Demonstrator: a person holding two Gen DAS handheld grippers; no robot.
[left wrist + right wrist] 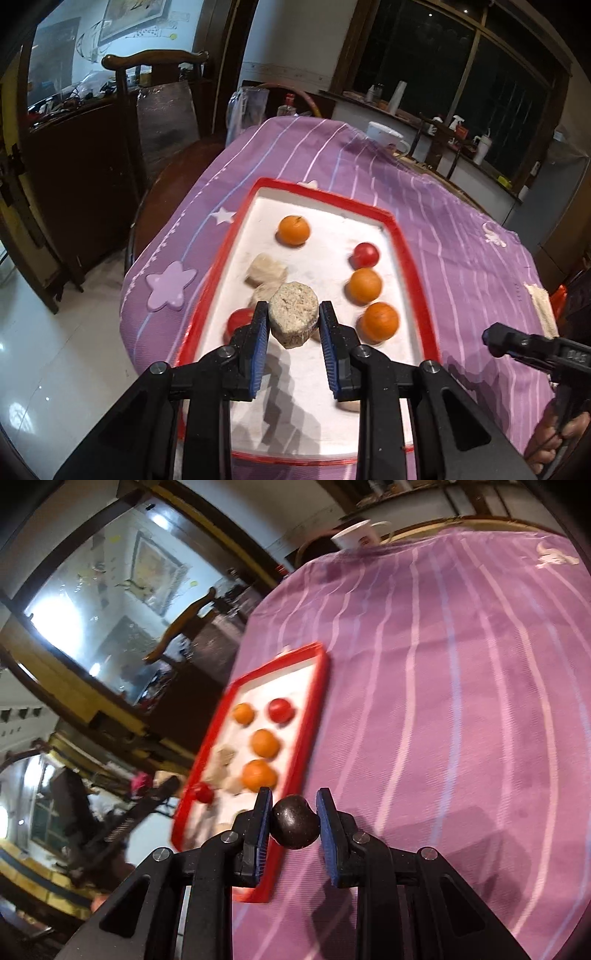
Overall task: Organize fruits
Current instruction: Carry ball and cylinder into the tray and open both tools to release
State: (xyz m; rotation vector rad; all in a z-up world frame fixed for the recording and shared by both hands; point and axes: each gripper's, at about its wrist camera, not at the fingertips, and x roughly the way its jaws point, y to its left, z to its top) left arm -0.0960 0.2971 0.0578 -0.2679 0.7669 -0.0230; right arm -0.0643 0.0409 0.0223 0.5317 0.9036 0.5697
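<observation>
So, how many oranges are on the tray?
3: one orange near the tray's far end, a second orange and a third orange along its right side. None seems hidden.

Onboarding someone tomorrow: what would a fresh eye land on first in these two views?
First, the red-rimmed tray on the purple striped tablecloth, dotted with three oranges and two red fruits. Next, the left tongs clamp a beige crumbly puck above the tray's near end. In the right wrist view, the right tongs hold a dark round fruit over the cloth beside the tray.
</observation>
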